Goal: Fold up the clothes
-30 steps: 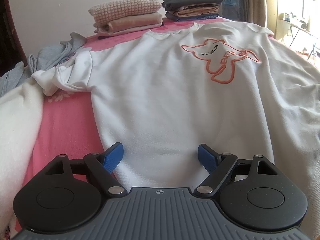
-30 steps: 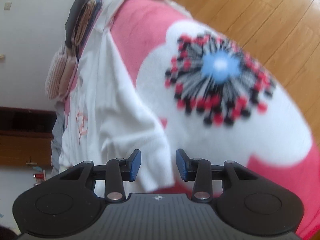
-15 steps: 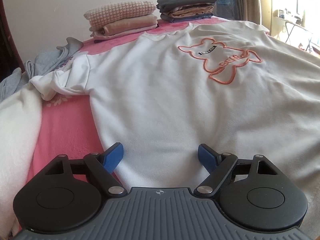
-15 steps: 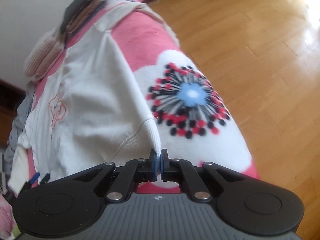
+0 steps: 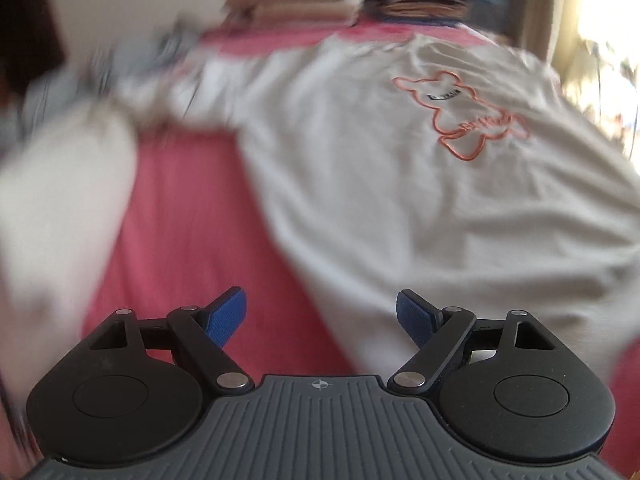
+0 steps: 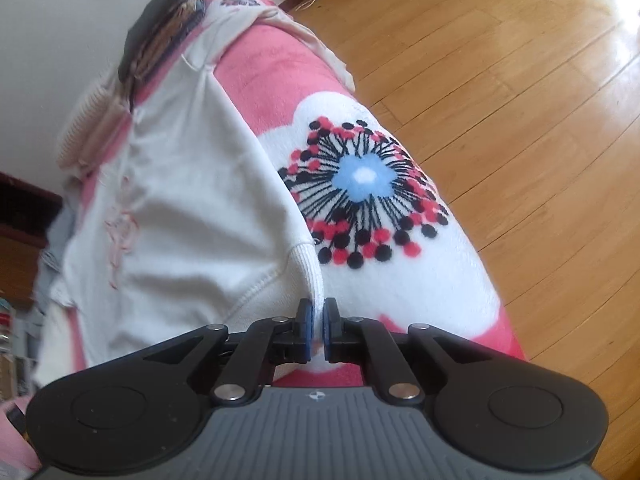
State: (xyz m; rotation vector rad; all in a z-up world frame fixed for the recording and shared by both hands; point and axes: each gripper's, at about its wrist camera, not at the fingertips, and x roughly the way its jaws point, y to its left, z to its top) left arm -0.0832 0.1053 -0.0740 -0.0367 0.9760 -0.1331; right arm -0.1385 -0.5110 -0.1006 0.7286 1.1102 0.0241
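**Ribbed hem pinched on the right, wide jaws hovering on the left**

Right gripper (image 6: 316, 326): clenched on the ribbed hem corner (image 6: 310, 276) of the white sweatshirt (image 6: 180, 200), blue textured pads nearly together with only the thin knit band between them, after closing in on it and then easing a touch. Black linkage arms and a grey ridged body behind the pads. Rising straight from the pads, a narrow ribbed cuff-like strip, then a stitched seam curving off to the left. Beyond and to the left, the soft, matte sweatshirt body, lightly creased, with a faint orange outline on its chest. Just right of the pinched hem, a fleecy pink blanket (image 6: 272, 64) with a large white flower shape, blue centre, black rays tipped in red and black dots. Farther right, glossy wooden plank flooring (image 6: 500, 100). Far ahead, a dark folded stack (image 6: 160, 44) and a pale waffle-textured one beside it.

Left gripper (image 5: 320, 316): released, blue pads set wide apart, nothing between them. Directly ahead and to the right, the same sweatshirt's lower body spread flat, its edge running diagonally just in front of the pads, not touching them. Orange bear outline (image 5: 460, 116) further ahead on the right. To the left, bare pink blanket, then a blurred white fleecy mass. Folded stacks at the far end, smeared by motion blur.
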